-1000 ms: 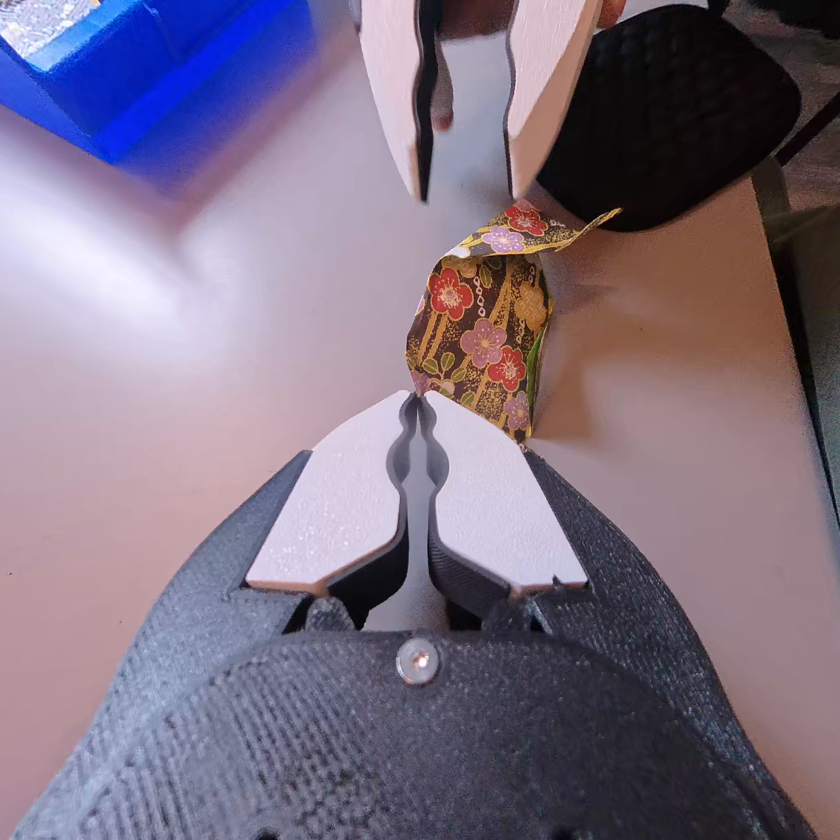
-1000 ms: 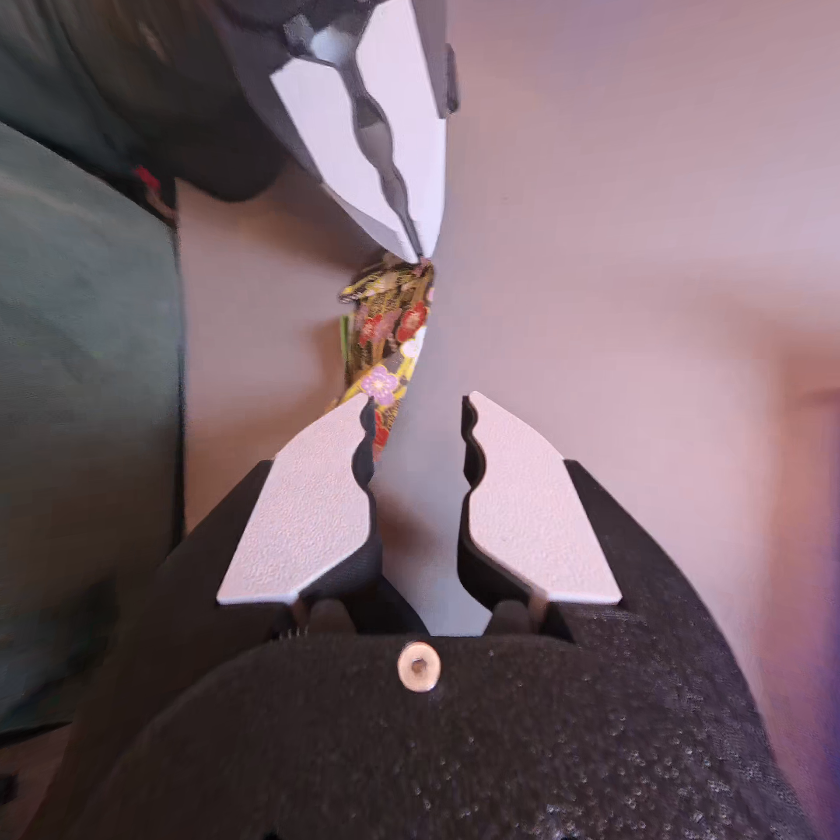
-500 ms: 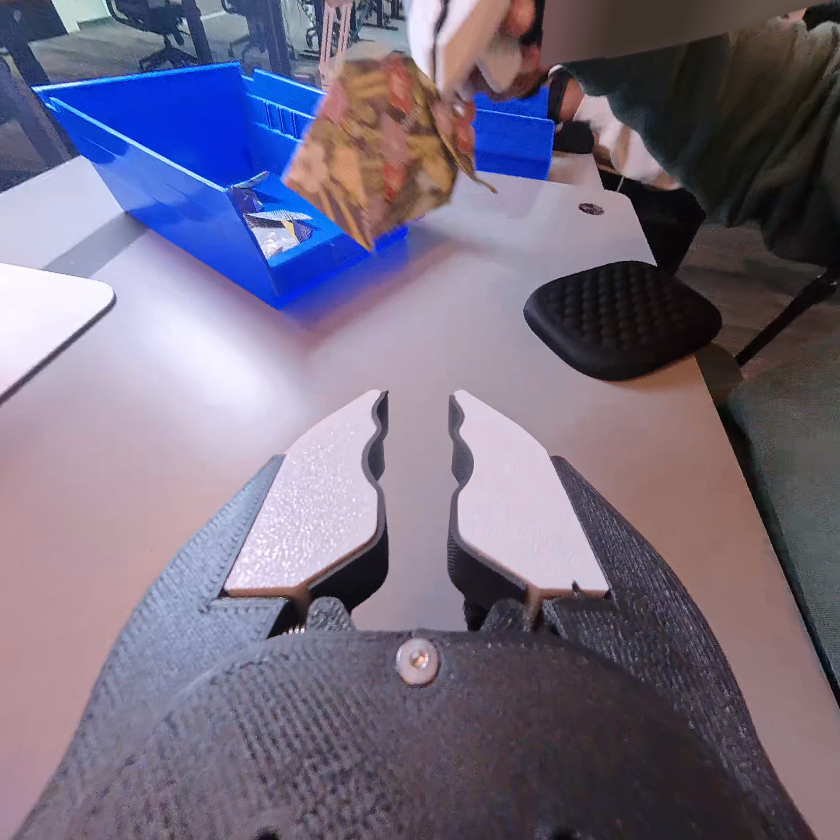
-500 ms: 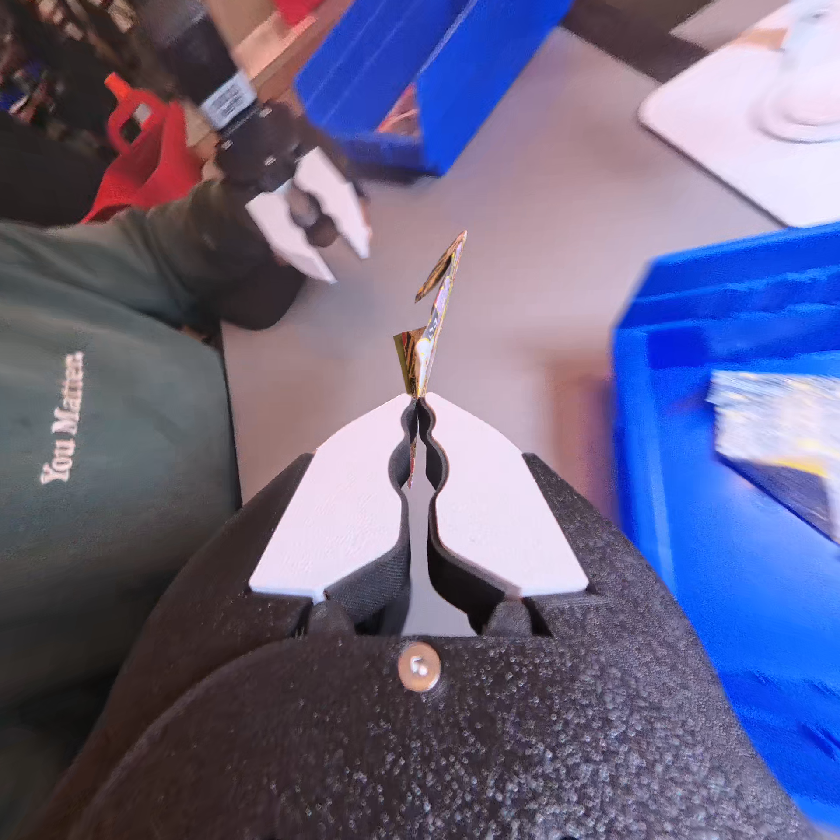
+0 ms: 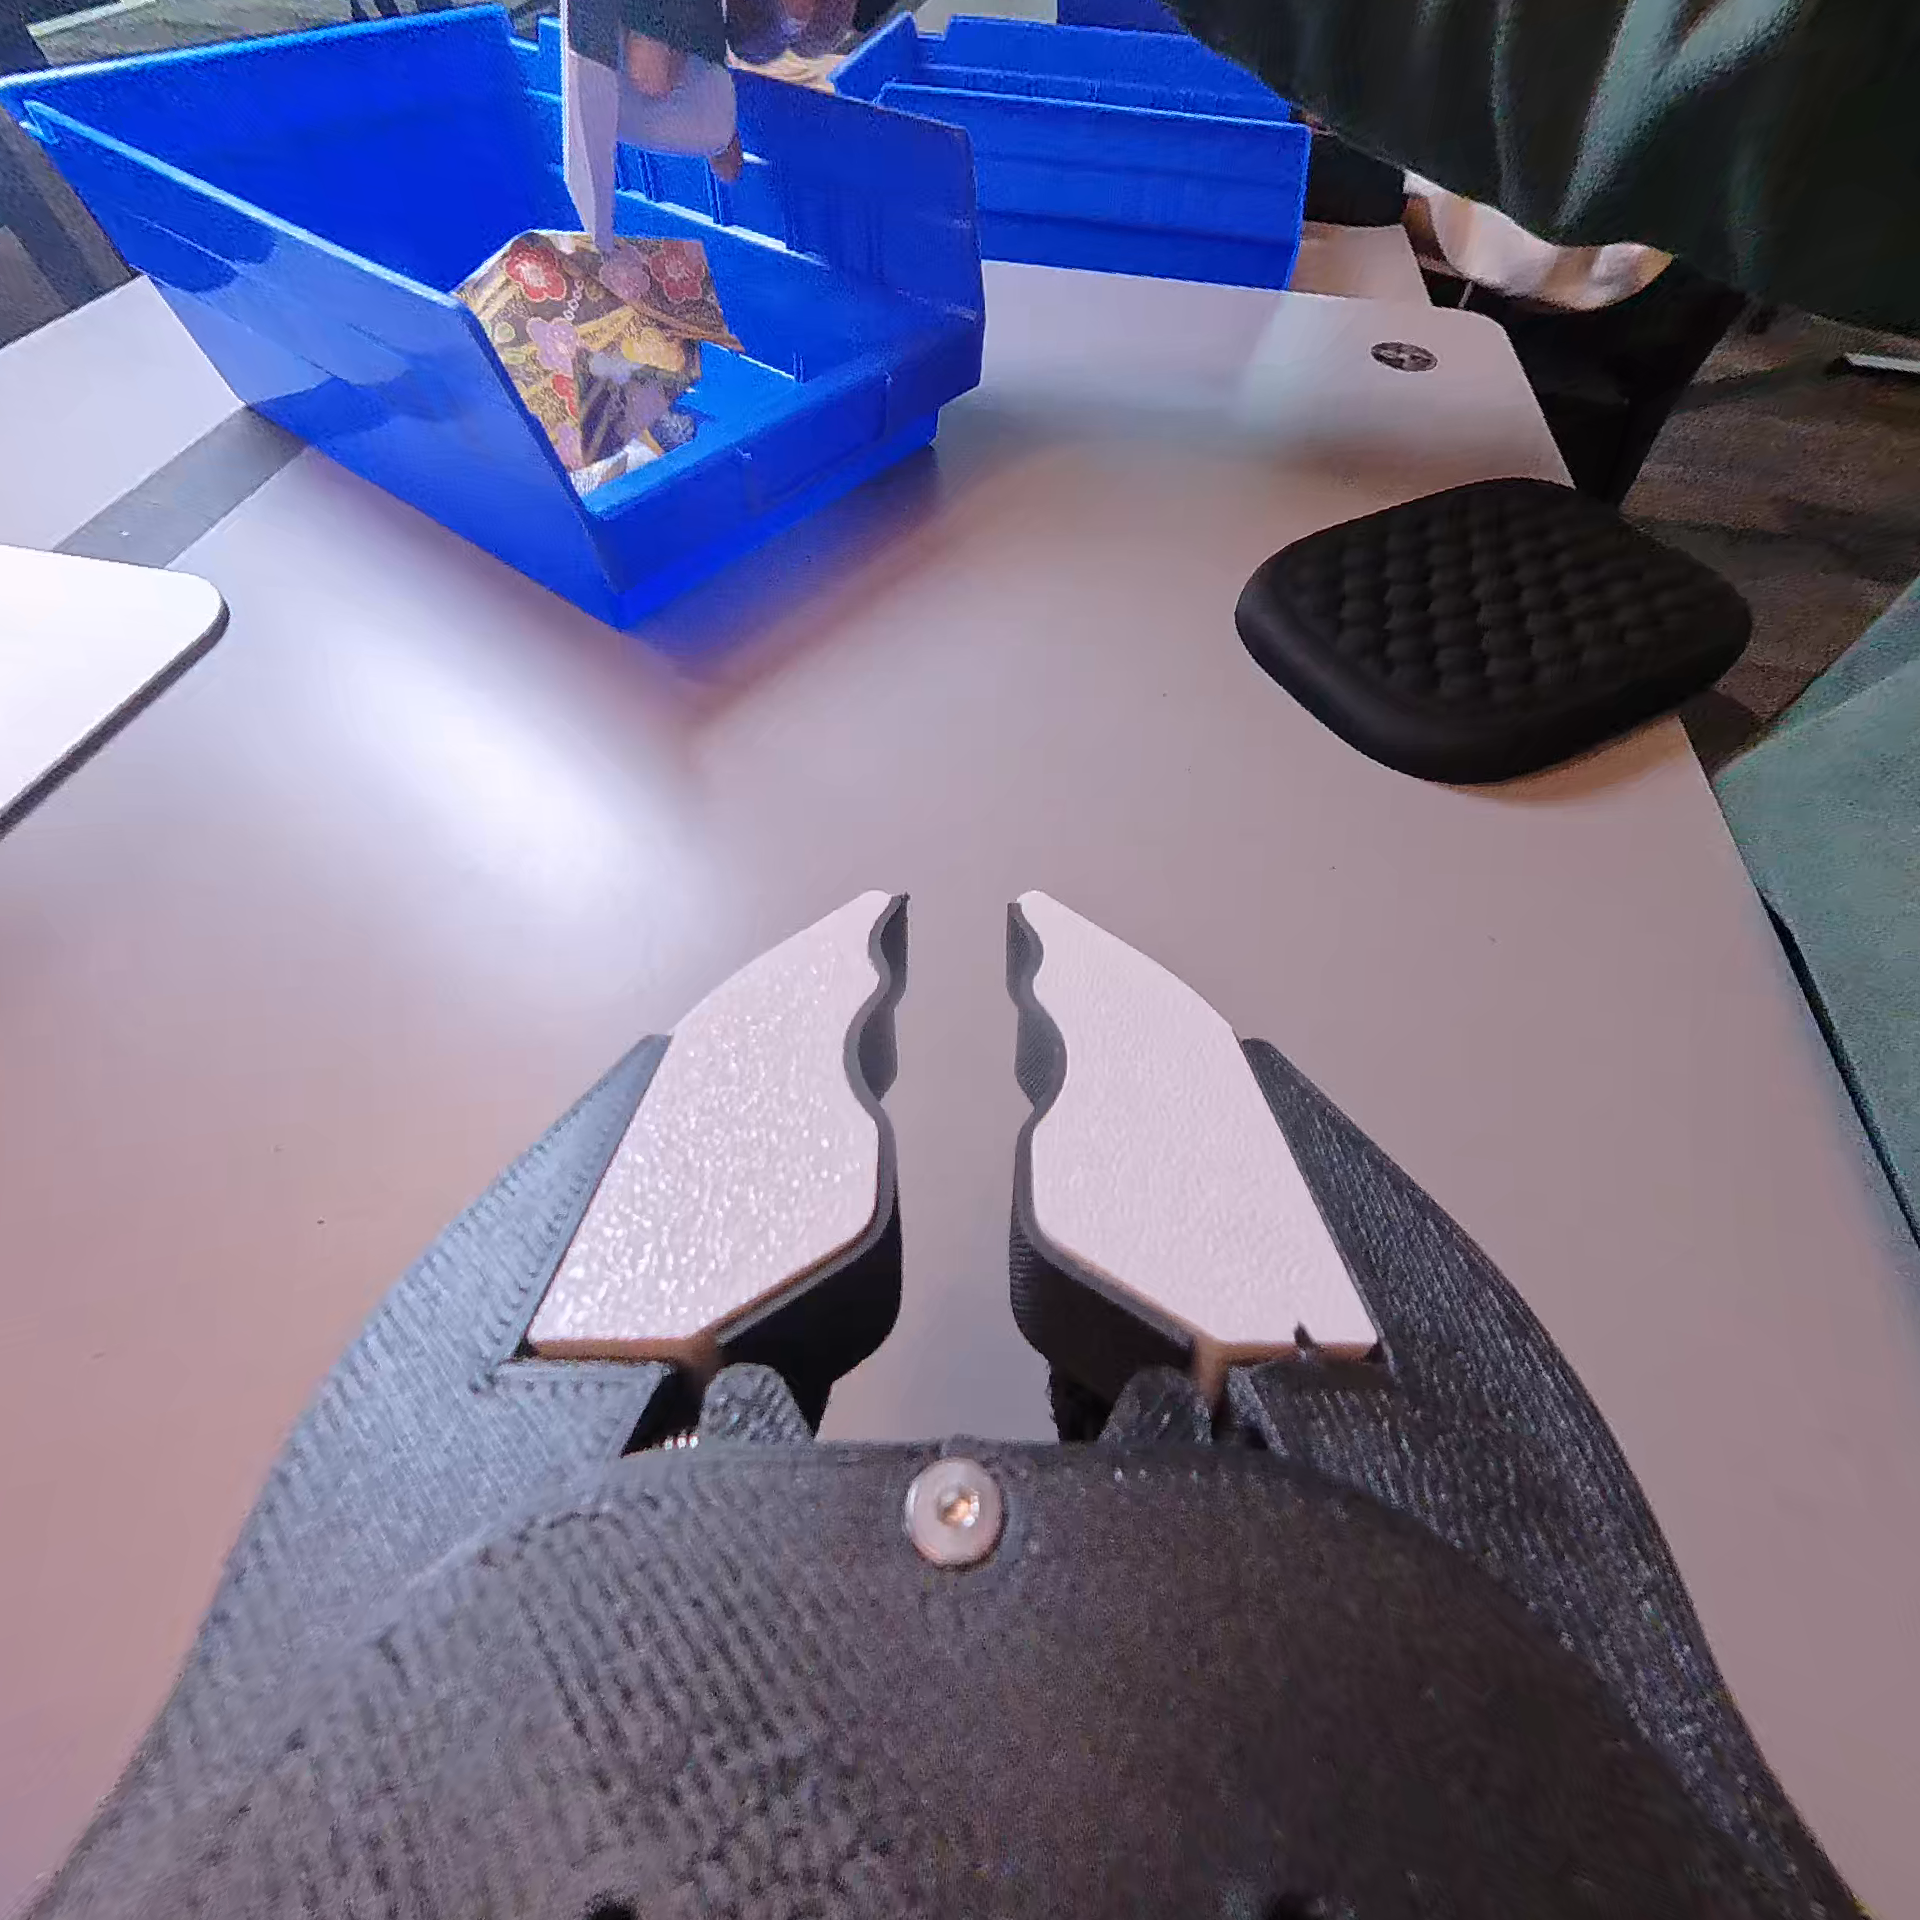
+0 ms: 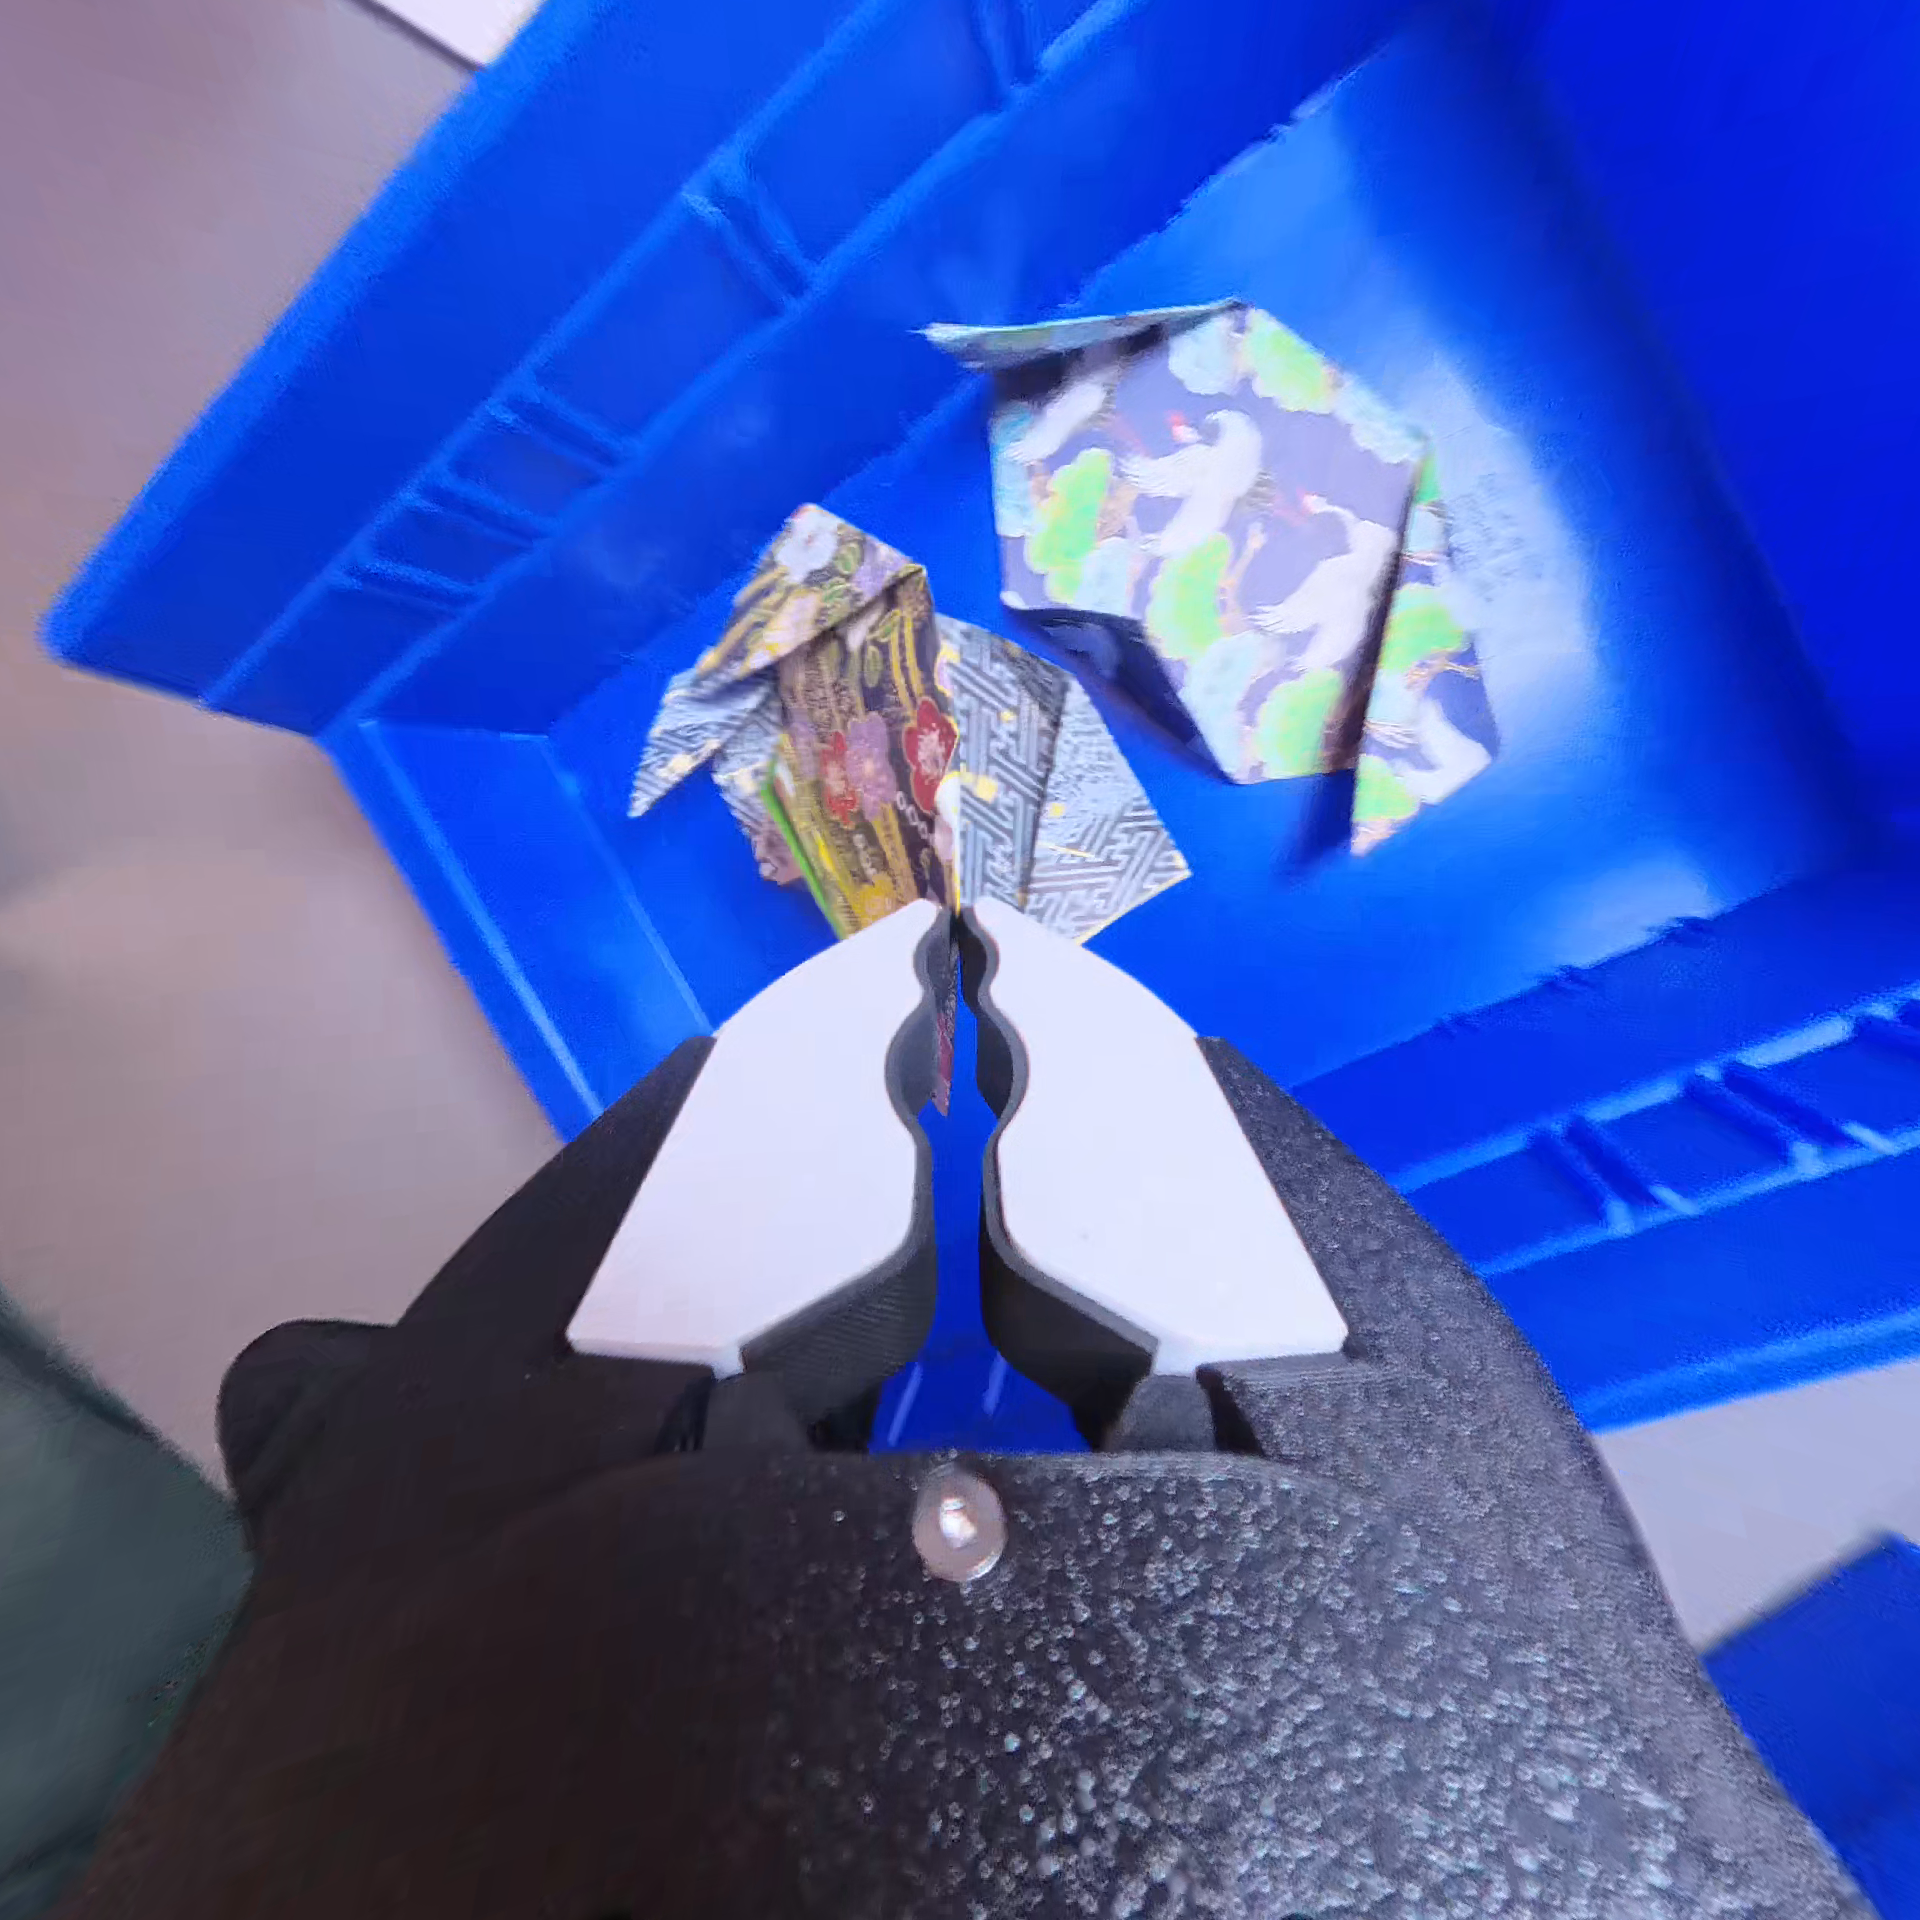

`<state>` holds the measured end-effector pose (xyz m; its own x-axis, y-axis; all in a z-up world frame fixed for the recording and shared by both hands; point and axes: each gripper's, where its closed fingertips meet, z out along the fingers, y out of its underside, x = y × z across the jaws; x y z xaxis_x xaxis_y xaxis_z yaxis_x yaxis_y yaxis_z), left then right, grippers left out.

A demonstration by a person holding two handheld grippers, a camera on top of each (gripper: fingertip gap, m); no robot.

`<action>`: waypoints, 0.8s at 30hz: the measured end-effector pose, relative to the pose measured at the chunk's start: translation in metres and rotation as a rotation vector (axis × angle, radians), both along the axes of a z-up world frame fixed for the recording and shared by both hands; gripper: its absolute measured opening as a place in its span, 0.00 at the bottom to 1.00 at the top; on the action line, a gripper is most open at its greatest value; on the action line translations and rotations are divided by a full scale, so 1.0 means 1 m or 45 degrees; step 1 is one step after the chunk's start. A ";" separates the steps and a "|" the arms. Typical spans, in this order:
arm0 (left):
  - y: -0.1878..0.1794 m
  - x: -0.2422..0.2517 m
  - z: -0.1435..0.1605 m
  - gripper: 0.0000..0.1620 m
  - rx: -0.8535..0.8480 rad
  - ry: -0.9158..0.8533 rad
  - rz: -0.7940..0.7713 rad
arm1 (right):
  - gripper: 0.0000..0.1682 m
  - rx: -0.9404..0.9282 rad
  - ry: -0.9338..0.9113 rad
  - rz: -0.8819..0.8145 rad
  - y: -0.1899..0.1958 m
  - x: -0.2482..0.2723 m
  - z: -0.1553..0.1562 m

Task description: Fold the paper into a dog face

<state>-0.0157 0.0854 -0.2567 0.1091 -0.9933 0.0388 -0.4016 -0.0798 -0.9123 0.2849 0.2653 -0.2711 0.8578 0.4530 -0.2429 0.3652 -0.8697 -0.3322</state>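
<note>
The folded floral paper (image 5: 597, 332), dark with gold, red and purple flowers, hangs from my right gripper (image 5: 601, 223) inside the blue bin (image 5: 790, 488). In the right wrist view my right gripper (image 6: 956, 914) is shut on an edge of that paper (image 6: 862, 769) and points down into the bin (image 6: 1299, 935). My left gripper (image 5: 956, 904) is open and empty, low over the grey table (image 5: 520, 831), well short of the bin.
Two other folded papers lie in the bin: a grey patterned one (image 6: 1049, 790) and a blue-and-green crane print (image 6: 1247, 551). A black textured pad (image 5: 1496, 623) sits at the table's right edge. More blue bins (image 5: 1091, 177) stand behind. A white board (image 5: 83, 644) lies left.
My left gripper let go of the paper and opened. My right gripper shut on the paper, lifted it off the table and carried it into the blue bin.
</note>
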 end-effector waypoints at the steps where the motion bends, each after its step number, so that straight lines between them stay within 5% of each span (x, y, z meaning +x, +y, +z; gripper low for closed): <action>1: 0.001 0.000 -0.002 0.11 -0.008 0.003 0.000 | 0.02 -0.004 -0.075 -0.004 0.003 0.006 -0.003; 6: 0.006 -0.003 -0.005 0.11 -0.013 -0.004 0.020 | 0.15 0.121 -0.215 0.014 0.019 0.014 0.003; 11: 0.016 -0.006 -0.002 0.13 0.014 -0.038 0.075 | 0.18 0.581 -0.029 0.093 0.024 -0.020 0.062; 18: 0.031 -0.016 0.009 0.15 0.069 -0.061 0.191 | 0.25 1.194 0.166 0.233 -0.050 -0.094 0.131; 24: 0.075 -0.071 0.065 0.18 0.288 -0.126 0.513 | 0.29 1.356 0.290 0.264 -0.111 -0.144 0.104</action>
<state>-0.0867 0.1609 -0.1914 0.4943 -0.8573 -0.1443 -0.2895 -0.0058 -0.9572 0.1409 0.1539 -0.1670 0.7260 0.6537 0.2137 0.3058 -0.0285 -0.9517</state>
